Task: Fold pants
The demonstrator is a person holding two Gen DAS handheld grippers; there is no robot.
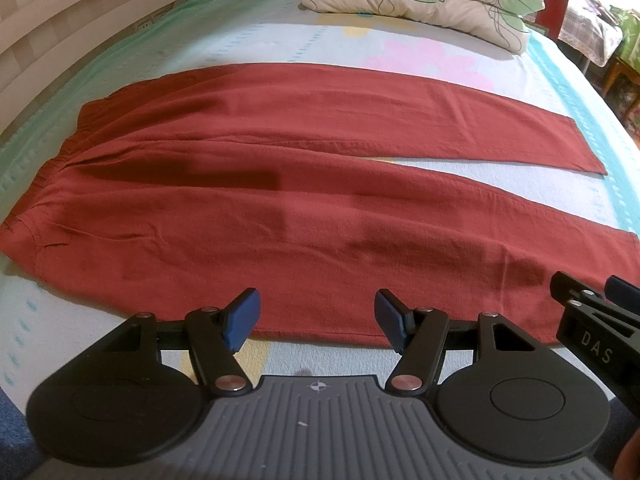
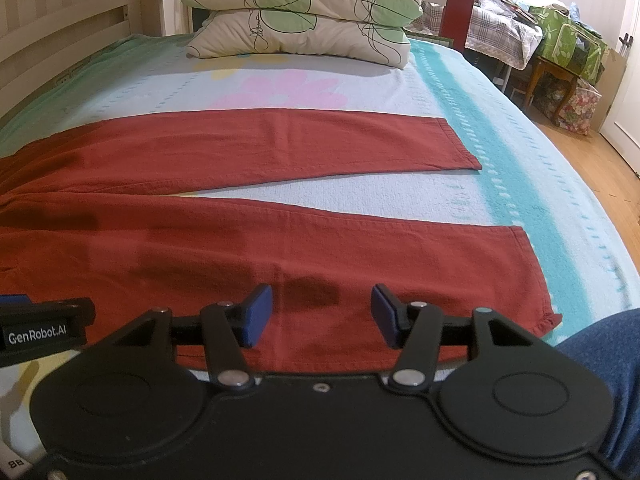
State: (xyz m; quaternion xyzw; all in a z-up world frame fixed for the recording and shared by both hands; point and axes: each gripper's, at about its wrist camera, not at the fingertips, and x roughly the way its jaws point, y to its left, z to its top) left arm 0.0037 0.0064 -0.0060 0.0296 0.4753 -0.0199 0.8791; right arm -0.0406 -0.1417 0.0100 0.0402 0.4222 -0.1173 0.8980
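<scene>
Rust-red pants [image 1: 280, 184] lie flat across the bed, waistband at the left, both legs spread apart toward the right. They also show in the right wrist view [image 2: 280, 248]. My left gripper [image 1: 317, 320] is open and empty over the near edge of the near leg. My right gripper [image 2: 321, 314] is open and empty over the near leg, close to its hem [image 2: 536, 276]. The right gripper's edge shows in the left wrist view [image 1: 592, 320], and the left gripper's edge shows in the right wrist view [image 2: 40, 328].
The bed has a pale blue flowered sheet [image 2: 440, 200]. Two stacked pillows [image 2: 300, 16] lie at the far end. A slatted bed rail [image 1: 60, 20] runs along the left. A side table with bags [image 2: 560, 64] and wooden floor [image 2: 600, 160] are at the right.
</scene>
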